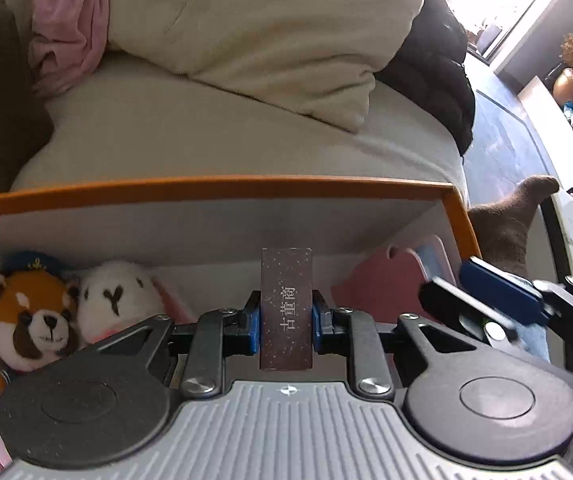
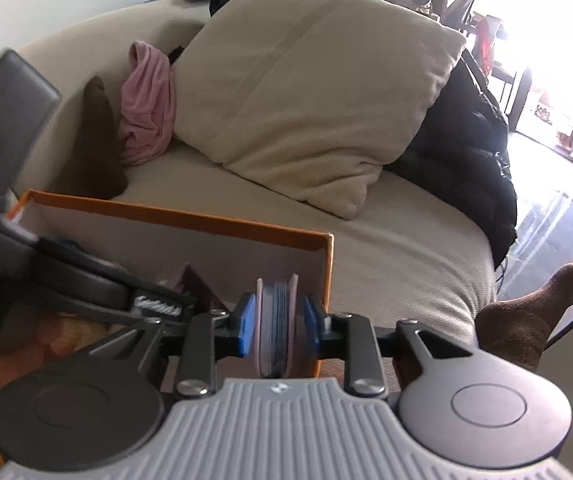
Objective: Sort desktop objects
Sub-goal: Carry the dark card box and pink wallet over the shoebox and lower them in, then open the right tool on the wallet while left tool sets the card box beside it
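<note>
My left gripper point(image 1: 286, 320) is shut on a dark brown book point(image 1: 286, 304) with white characters on its spine, held upright over the orange-rimmed box point(image 1: 214, 188). In the box lie a red panda plush point(image 1: 30, 316) and a white plush point(image 1: 118, 296) at the left, and a pink case point(image 1: 390, 284) at the right. My right gripper point(image 2: 278, 320) is shut on a pink-covered item with bluish layers point(image 2: 276, 320), held edge-on at the box's right wall point(image 2: 324, 264). The right gripper also shows in the left wrist view point(image 1: 498, 300), over the box's right side.
The box stands against a beige sofa point(image 2: 366, 240) with a large cream cushion point(image 2: 310, 92), pink cloth point(image 2: 150, 104) and a black jacket point(image 2: 466, 152). A brown sock-clad foot point(image 2: 534, 312) is at the right. The left gripper's body point(image 2: 46, 272) blurs over the box's left.
</note>
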`<state>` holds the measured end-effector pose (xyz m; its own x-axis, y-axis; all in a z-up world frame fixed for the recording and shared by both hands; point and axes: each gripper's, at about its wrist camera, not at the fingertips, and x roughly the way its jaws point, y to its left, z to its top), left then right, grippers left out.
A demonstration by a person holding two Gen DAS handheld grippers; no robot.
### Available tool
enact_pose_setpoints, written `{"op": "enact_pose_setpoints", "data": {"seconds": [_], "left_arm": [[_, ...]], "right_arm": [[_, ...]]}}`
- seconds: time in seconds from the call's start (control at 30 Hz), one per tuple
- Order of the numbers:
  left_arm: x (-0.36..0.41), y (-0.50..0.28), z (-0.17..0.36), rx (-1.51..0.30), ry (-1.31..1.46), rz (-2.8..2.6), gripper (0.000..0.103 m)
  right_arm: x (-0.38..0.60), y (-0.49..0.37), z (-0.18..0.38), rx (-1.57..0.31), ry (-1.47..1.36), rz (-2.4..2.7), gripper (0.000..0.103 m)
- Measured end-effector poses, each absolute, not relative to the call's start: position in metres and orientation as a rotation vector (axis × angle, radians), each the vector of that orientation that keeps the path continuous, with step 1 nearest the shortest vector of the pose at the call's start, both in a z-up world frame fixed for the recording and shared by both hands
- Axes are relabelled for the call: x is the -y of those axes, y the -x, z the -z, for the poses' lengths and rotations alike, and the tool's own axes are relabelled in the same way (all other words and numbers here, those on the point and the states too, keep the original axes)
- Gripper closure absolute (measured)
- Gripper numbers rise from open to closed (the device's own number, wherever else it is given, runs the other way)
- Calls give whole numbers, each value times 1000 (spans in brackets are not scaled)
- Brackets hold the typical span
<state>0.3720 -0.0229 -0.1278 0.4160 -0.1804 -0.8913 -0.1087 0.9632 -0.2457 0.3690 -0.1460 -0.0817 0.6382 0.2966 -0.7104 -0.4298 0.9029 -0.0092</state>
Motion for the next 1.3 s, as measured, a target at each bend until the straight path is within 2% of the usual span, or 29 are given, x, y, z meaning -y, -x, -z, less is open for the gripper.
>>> {"op": "enact_pose_setpoints", "data": {"seconds": [0.13,0.2,0.47,0.67,0.77,0.93,1.3], "left_arm": [[21,-376,131,-1177,347,60,77],[22,-377,131,-1175,360,59,77],[34,-386,135,-1201,442,105,77],[40,-387,135,-1202,421,156,75],[38,-387,129,-1195,434,180,71],[37,-384,114,-1168,449,220,71],[31,-384,114,-1163,466,249,73]], "right_arm": [[150,-363,74,-744,175,-427,72],[154,-361,71,-728,158,-426,65],[172,-359,68,-750,111,-408,65],[180,-353,64,-773,121,-436,66],[181,-346,63,-775,160,-460,73],[180,-332,59,-787,203,-505,76],[124,-322,94,-1004,331,-401,76]]}}
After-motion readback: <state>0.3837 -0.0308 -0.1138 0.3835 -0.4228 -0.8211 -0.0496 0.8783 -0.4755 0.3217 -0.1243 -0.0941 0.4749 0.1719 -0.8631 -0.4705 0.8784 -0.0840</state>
